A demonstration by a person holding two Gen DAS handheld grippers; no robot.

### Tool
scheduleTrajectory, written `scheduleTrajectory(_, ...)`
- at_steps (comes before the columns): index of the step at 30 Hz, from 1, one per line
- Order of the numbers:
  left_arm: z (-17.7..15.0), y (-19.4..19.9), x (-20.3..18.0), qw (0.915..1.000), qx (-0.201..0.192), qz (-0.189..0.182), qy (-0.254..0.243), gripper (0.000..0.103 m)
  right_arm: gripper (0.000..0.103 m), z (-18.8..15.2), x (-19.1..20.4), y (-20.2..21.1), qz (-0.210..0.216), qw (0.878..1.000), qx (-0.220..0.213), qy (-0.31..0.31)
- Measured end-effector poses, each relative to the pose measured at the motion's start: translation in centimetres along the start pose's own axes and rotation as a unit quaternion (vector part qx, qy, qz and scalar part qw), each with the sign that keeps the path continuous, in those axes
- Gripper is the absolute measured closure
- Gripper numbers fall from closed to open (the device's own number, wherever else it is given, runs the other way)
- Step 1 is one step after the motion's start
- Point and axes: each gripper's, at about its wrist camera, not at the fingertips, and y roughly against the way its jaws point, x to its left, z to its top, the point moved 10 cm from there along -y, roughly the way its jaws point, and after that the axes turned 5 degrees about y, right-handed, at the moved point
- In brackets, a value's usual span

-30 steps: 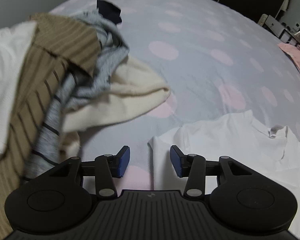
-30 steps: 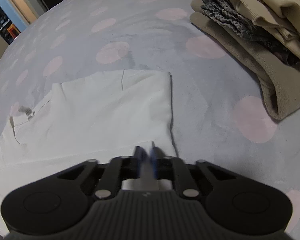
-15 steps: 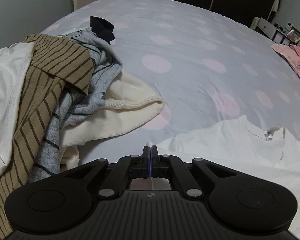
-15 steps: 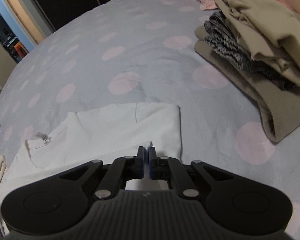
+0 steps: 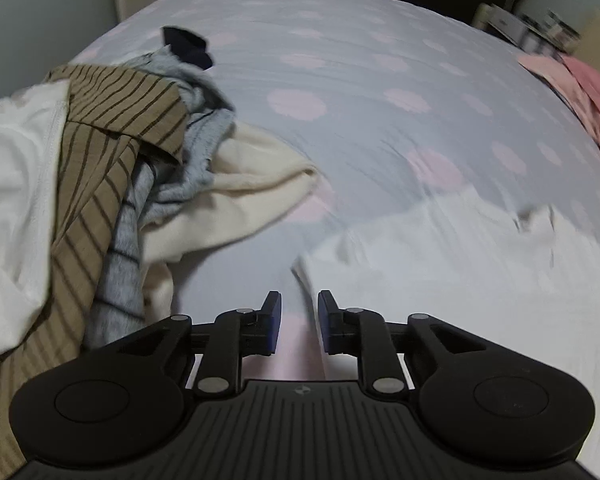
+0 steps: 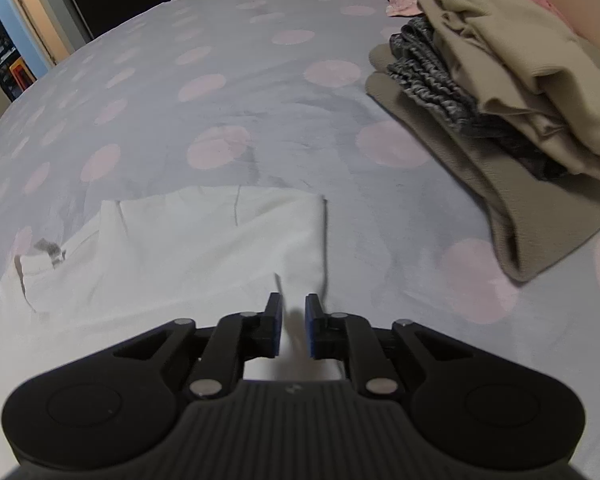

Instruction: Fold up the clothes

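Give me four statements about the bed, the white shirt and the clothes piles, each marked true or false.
1. The white shirt lies flat on the dotted bedspread. True.
2. The folded stack sits on top of the white shirt. False: it lies apart, on the bedspread.
3. An unfolded heap includes a brown striped garment. True.
4. The right gripper clamps the shirt. False: its jaws are opening, pads off the cloth.

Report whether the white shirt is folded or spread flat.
Partly folded: the white shirt has one side doubled over itself, a straight fold edge at its right.
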Motion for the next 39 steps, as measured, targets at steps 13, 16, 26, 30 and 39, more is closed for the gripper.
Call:
scheduleTrajectory(13,-11.3,4.0,-1.4,0.9870,0.040,-0.018,-0.155,0.085,0.076,-4.6,-1.6,4.5,0.033,0.997,0.015,0.073)
scheduleTrajectory(16,-12.5,4.3,-1.0,0.9855,0.037,-0.006,-0.166,0.085,0.073,-6.5,-2.8,4.7,0.025,0.996,0.025,0.080)
scheduleTrajectory(26,-13.5,3.6,-1.3,0.9848,0.025,0.009,-0.172,0.085,0.071,-10.4,-4.3,5.9,0.017,0.995,0.050,0.081)
scheduleTrajectory(30,-13.8,4.2,-2.4,0.9761,0.020,0.016,-0.216,0.085,0.070,-10.8,-3.3,6.9,0.021,0.993,0.044,0.104)
scheduleTrajectory(39,-14.9,4.4,-3.7,0.9653,0.027,-0.014,-0.259,0.080,0.069,-11.4,-1.9,6.9,0.026,0.989,0.043,0.140)
